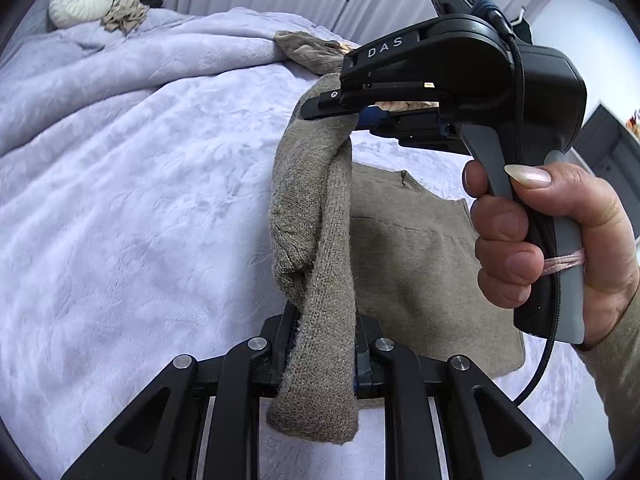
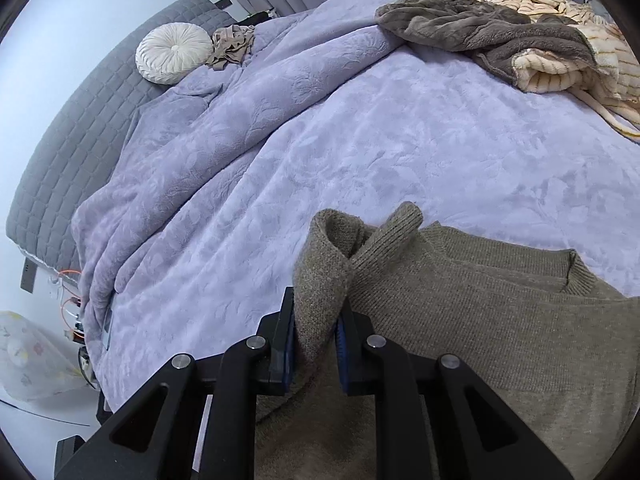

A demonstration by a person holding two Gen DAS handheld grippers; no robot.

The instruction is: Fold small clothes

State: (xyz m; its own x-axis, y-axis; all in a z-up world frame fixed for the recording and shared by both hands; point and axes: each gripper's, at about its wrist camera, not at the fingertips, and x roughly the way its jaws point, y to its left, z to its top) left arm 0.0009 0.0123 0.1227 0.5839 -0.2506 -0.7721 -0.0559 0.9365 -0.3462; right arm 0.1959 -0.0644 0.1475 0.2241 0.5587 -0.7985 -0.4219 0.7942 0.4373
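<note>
Over bed (image 1: 120,200), sleeve (image 1: 320,240) hanging lengthwise, vertical

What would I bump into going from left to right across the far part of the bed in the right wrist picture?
Round white pleated cushion → crumpled beige cloth → fluffy dark grey-brown blanket → cream striped fleece blanket.
</note>
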